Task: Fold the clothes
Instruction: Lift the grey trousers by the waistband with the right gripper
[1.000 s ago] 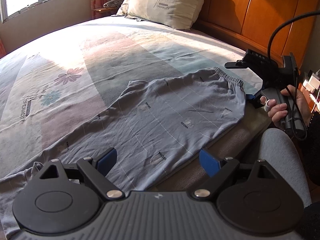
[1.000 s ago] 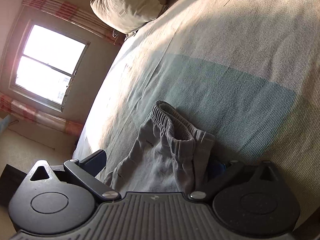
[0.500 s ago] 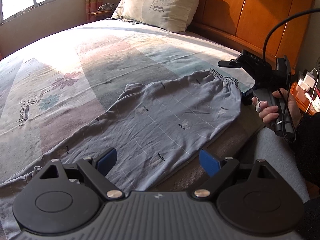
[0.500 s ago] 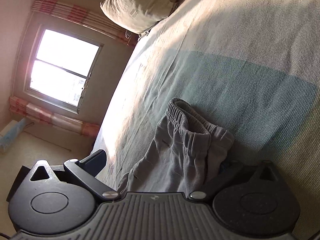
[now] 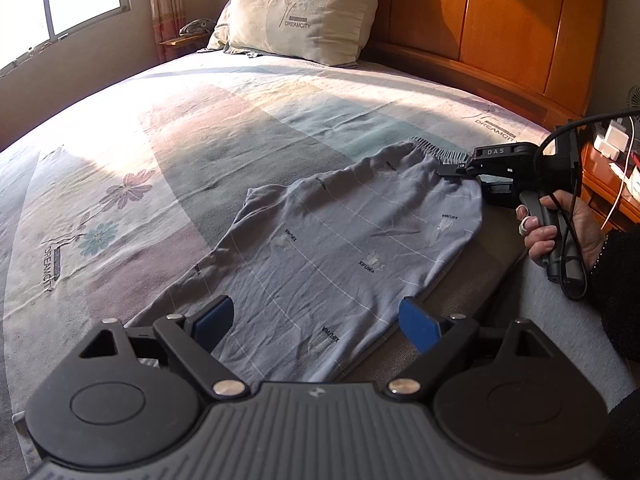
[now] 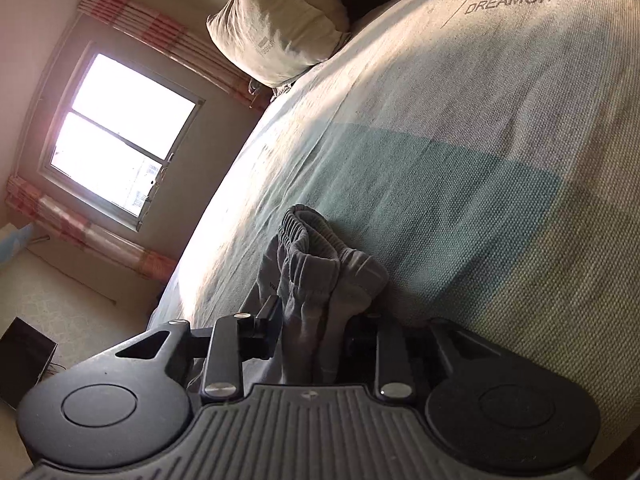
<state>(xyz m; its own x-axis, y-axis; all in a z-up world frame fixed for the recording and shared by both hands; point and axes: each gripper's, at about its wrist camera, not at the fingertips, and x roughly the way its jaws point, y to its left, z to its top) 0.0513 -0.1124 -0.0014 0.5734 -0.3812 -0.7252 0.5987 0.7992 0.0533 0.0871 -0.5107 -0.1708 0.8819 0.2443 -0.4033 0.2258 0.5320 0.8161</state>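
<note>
Bed (image 5: pixel 280 92) | left tongs (image 5: pixel 316 322) apart | right tongs (image 6: pixel 316 332) just clamped trousers (image 5: pixel 340 248) waistband

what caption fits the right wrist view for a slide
Right tongs pinch the trousers' gathered waistband on the bed, pillow and window beyond.

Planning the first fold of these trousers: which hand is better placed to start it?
Right. Its tongs have just closed on the waistband of the trousers, so it could probably lift first. The left tongs hang open above the leg, holding nothing.
</note>
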